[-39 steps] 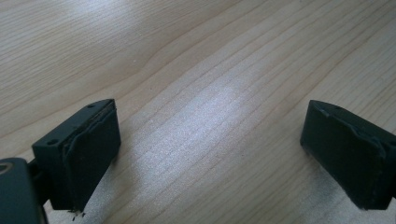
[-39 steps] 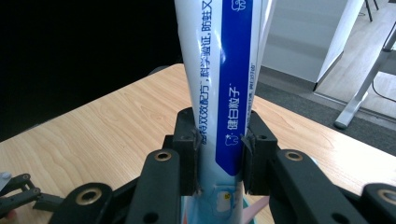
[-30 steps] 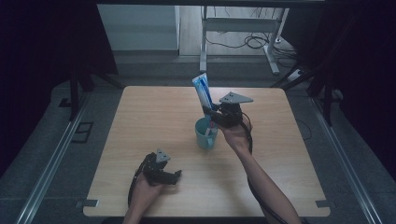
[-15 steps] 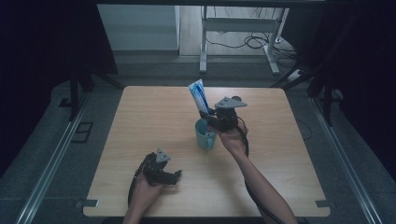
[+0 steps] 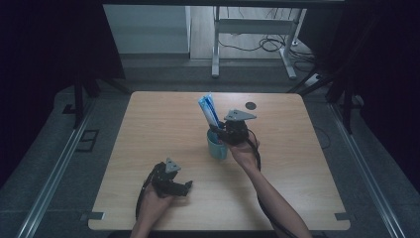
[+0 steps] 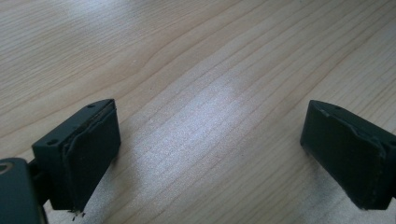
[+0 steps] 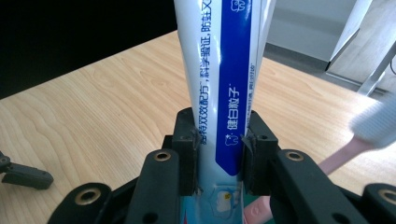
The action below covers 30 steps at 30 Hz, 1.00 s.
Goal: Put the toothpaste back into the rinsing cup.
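Observation:
A white and blue toothpaste tube [image 5: 209, 110] [image 7: 224, 84] stands tilted in a teal cup [image 5: 217, 147] near the middle of the wooden table [image 5: 148, 124]. My right gripper [image 5: 229, 130] [image 7: 218, 154] is shut on the tube's lower part, just above the cup. Beside the tube leans a pink toothbrush [image 7: 359, 135] with a white head. My left gripper [image 5: 179, 187] [image 6: 210, 154] rests low over the table near its front edge, open, with bare wood between its jaws.
A small dark round mark [image 5: 250, 105] lies on the table behind the cup. A metal table frame [image 5: 247, 29] and cables stand on the floor beyond the far edge. Rails [image 5: 54, 168] run along both sides.
My right gripper has shifted slightly left and nearer with the tube in it, and the tube now stands in the cup more upright. The left gripper has stayed put.

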Each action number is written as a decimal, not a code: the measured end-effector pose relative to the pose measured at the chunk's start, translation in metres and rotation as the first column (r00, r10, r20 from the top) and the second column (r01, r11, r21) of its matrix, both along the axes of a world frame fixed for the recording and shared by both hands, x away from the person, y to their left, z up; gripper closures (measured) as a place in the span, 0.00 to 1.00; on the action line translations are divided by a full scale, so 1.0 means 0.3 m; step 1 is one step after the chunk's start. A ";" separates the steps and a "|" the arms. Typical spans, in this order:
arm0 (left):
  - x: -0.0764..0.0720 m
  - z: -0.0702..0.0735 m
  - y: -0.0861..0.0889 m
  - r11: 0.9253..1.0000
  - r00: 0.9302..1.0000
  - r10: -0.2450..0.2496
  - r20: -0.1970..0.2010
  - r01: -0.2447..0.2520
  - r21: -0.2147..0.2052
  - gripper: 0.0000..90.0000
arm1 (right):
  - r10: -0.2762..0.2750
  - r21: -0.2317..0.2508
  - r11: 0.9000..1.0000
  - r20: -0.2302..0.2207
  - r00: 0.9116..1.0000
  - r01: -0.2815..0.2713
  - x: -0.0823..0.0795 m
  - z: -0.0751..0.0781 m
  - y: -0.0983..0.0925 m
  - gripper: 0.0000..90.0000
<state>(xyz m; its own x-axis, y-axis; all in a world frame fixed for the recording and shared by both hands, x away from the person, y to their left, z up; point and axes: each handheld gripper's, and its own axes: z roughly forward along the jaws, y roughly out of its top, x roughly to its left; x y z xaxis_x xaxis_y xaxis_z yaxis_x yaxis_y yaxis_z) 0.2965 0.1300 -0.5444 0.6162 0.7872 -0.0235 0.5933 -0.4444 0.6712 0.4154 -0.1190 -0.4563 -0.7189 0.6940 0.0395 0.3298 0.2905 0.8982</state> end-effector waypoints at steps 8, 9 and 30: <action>0.000 0.000 0.000 1.000 1.000 0.000 0.000 0.000 0.000 0.05 | -0.003 -0.011 1.000 -0.013 1.000 0.003 -0.002 -0.036 0.013 0.78; 0.000 0.000 0.000 1.000 1.000 0.000 0.000 0.000 0.000 0.06 | -0.005 -0.013 1.000 -0.014 1.000 0.005 -0.003 -0.039 0.013 0.78; 0.000 0.000 0.000 1.000 1.000 0.000 0.001 0.000 -0.001 0.05 | -0.007 -0.025 1.000 -0.072 0.997 0.006 -0.012 -0.085 -0.007 0.75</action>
<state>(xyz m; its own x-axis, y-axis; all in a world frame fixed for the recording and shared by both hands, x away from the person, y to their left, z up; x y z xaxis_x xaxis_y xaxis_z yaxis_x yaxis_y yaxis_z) 0.2965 0.1299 -0.5445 0.6159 0.7875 -0.0235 0.5928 -0.4436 0.6721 0.4120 -0.1210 -0.4817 -0.7103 0.7001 0.0737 0.3955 0.3103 0.8645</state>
